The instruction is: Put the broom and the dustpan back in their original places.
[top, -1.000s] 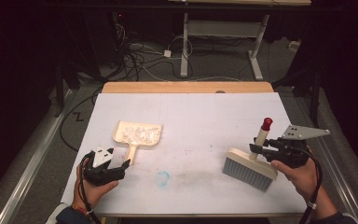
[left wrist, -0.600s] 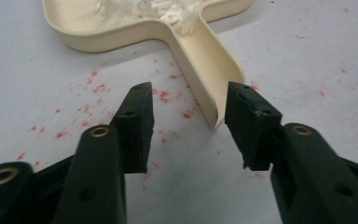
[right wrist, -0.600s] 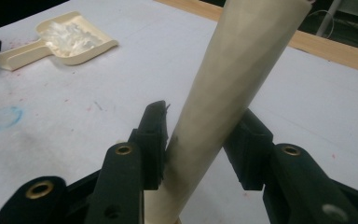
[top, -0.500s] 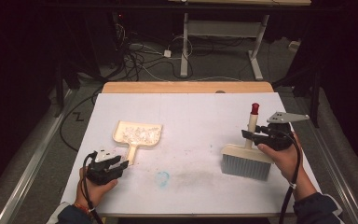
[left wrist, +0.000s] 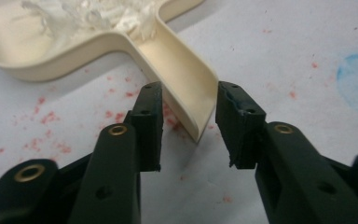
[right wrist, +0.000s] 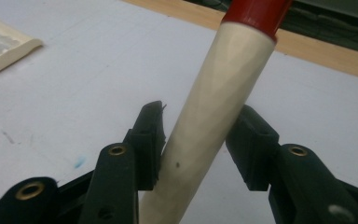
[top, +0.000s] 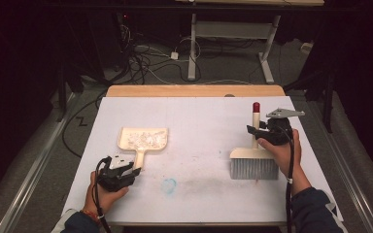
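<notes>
The white surface (top: 199, 111) carried everything. Taking its middle as the dial centre in the high view, the brush (top: 253, 165) stood at about 3 o'clock, resting on its grey bristles with its pale, red-capped handle rising toward 12. The pan (top: 122, 144) lay flat at about 9 o'clock, its mouth toward 12 and its short handle running back toward 6.

The right claw (top: 255, 132) was clamped on the brush handle about midway up. Its jaws had just been opening a little, yet in the right gripper view both pads (right wrist: 150, 140) looked to touch the handle. The left claw (top: 135, 171), at about 8 o'clock, had just closed and then eased slightly. In the left gripper view its pads (left wrist: 151, 119) pinched the tip of the pan handle from both sides.

A heap of white crumbs (top: 141, 140) sat in the pan, and a faint blue smudge (top: 169, 185) marked the surface at about 7 o'clock.

Both tools looked like light, stiff plastic, smooth enough to slip or swivel in a loose pinch. The round brush handle would probably roll between flat pads, so a firm hold low on it seems best. The pan, held only at the handle's tip, could tilt and spill its crumbs, so a deeper bite toward 12 would steady it.
</notes>
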### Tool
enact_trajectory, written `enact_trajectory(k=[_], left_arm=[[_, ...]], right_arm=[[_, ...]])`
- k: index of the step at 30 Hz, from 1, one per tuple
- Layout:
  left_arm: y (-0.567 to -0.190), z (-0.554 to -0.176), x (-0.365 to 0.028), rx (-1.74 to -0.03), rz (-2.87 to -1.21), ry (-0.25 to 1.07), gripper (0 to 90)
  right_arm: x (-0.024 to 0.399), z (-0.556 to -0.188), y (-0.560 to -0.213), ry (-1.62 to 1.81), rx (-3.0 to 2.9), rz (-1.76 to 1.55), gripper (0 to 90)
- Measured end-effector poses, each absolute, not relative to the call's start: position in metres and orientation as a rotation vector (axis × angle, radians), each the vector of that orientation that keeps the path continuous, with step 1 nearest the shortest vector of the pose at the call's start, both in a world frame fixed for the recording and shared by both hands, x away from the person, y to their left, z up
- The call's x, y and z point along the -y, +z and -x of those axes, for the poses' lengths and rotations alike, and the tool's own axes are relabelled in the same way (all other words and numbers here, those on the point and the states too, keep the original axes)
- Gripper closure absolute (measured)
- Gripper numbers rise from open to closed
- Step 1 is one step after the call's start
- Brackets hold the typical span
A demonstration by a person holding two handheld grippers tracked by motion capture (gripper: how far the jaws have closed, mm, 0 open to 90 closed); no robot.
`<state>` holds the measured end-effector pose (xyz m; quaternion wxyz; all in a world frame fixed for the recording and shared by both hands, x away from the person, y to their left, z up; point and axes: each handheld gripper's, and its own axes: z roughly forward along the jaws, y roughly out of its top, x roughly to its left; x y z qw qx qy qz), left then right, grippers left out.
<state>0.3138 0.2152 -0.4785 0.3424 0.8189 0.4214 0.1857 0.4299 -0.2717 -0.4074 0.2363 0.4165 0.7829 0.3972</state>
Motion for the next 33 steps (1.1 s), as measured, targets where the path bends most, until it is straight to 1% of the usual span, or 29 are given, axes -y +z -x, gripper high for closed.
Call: enact_trajectory(k=[2, 4, 6, 9, 14, 18, 22, 23, 26, 33], left_arm=[[-0.475, -0.311, -0.216, -1.063, -2.106, 0.504, 55.4], [-0.473, -0.308, -0.216, -1.035, -2.081, 0.529, 48.7], [-0.472, -0.305, -0.215, -1.006, -2.076, 0.550, 44.8], [-0.472, -0.301, -0.211, -0.972, -2.086, 0.593, 34.3], [-0.473, -0.297, -0.206, -0.932, -2.096, 0.626, 27.1], [-0.474, -0.293, -0.203, -0.916, -2.084, 0.650, 23.8], [-0.474, -0.290, -0.202, -0.904, -2.087, 0.672, 23.1], [-0.474, -0.289, -0.201, -0.900, -2.091, 0.681, 23.1], [-0.475, -0.289, -0.201, -0.894, -2.097, 0.678, 23.0], [-0.476, -0.290, -0.198, -0.895, -2.112, 0.673, 21.8]], right_arm=[[0.272, -0.431, -0.408, 1.095, -2.133, -1.146, 57.2], [0.272, -0.432, -0.408, 1.090, -2.096, -1.153, 53.2], [0.273, -0.432, -0.408, 1.102, -2.067, -1.148, 53.3], [0.274, -0.429, -0.406, 1.147, -2.029, -1.114, 51.6], [0.273, -0.424, -0.403, 1.168, -1.995, -1.061, 49.4], [0.274, -0.420, -0.400, 1.191, -1.956, -1.039, 47.4], [0.274, -0.415, -0.395, 1.204, -1.921, -0.996, 40.4], [0.273, -0.414, -0.394, 1.217, -1.914, -0.985, 40.3], [0.271, -0.410, -0.391, 1.238, -1.884, -0.964, 35.9], [0.268, -0.407, -0.389, 1.241, -1.854, -0.961, 30.2]])
